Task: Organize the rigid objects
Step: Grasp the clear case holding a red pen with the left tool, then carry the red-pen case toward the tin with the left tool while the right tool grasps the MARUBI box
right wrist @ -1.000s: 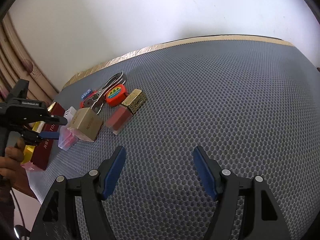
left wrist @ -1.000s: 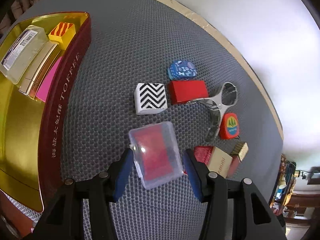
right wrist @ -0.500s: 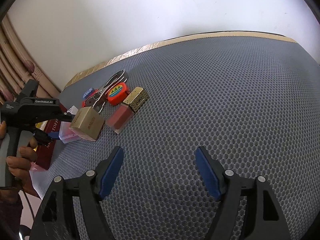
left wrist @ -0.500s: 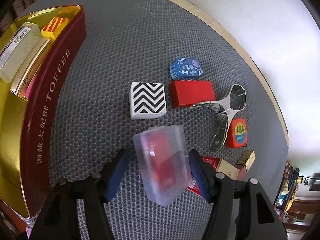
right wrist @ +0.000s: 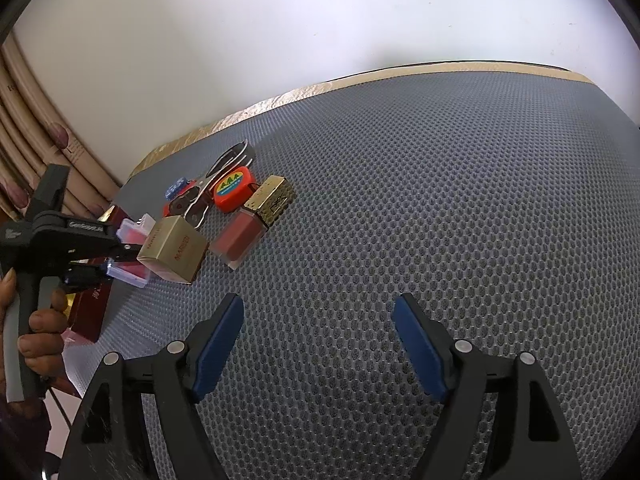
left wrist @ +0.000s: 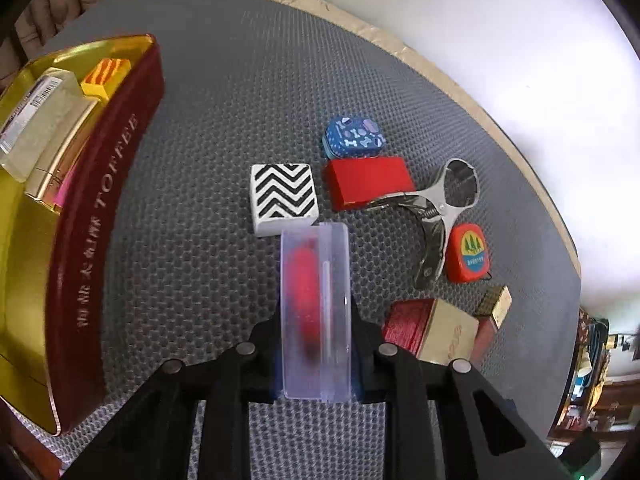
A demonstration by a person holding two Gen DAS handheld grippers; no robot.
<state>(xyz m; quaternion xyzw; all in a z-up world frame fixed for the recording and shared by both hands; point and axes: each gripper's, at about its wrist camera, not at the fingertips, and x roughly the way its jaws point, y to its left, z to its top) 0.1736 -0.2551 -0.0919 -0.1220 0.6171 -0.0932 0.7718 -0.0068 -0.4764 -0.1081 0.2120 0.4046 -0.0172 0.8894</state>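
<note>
The left tongs (left wrist: 316,344) are clamped on a clear plastic case (left wrist: 315,312) held on edge above the table (left wrist: 224,92), beside the toffee tin (left wrist: 104,216), which holds a few items. The right tongs (right wrist: 318,344) are opening, empty. The chevron block (left wrist: 285,196), red block (left wrist: 368,182), blue tin (left wrist: 354,140), clip (left wrist: 440,208) and tape measure (left wrist: 469,254) remain unsorted.

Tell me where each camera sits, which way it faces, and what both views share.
Left wrist: on the left gripper, looking steeply down at the mat; its fingers pinch a clear plastic case beside the toffee tin.
Right wrist: on the right gripper, looking across the mat; its jaws are opening on nothing, and a hand shows at left.
Shared: the case, orange tape measure, metal clip.
</note>
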